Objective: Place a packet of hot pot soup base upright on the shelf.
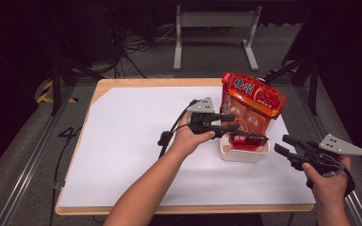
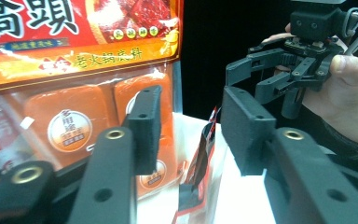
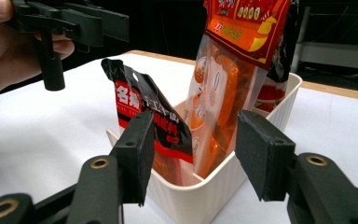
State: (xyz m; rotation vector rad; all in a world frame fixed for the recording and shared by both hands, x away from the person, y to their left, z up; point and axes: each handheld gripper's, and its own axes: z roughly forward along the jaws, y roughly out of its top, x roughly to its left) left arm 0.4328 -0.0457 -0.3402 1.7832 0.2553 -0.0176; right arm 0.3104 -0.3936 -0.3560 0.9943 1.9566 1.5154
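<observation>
wooden table (image 1: 122, 83), white sheet (image 1: 122, 141) on it, white bin (image 1: 242, 154) on sheet.

white bin (image 1: 245, 155) sits at right side of table (image 1: 122, 155), holds tall orange snack bag (image 1: 252, 101) standing upright and small black-red packet (image 1: 247, 139) leaning in front part. tall bag blocks passage over back of bin. left gripper (image 1: 230, 123) hangs just over bin's left rim, jaws apart with nothing between them, takes room above the packet. right gripper (image 1: 283, 143) waits off bin's right side, apart from it. left half of table free, wide room there. near edge in front of bin also free.
</observation>
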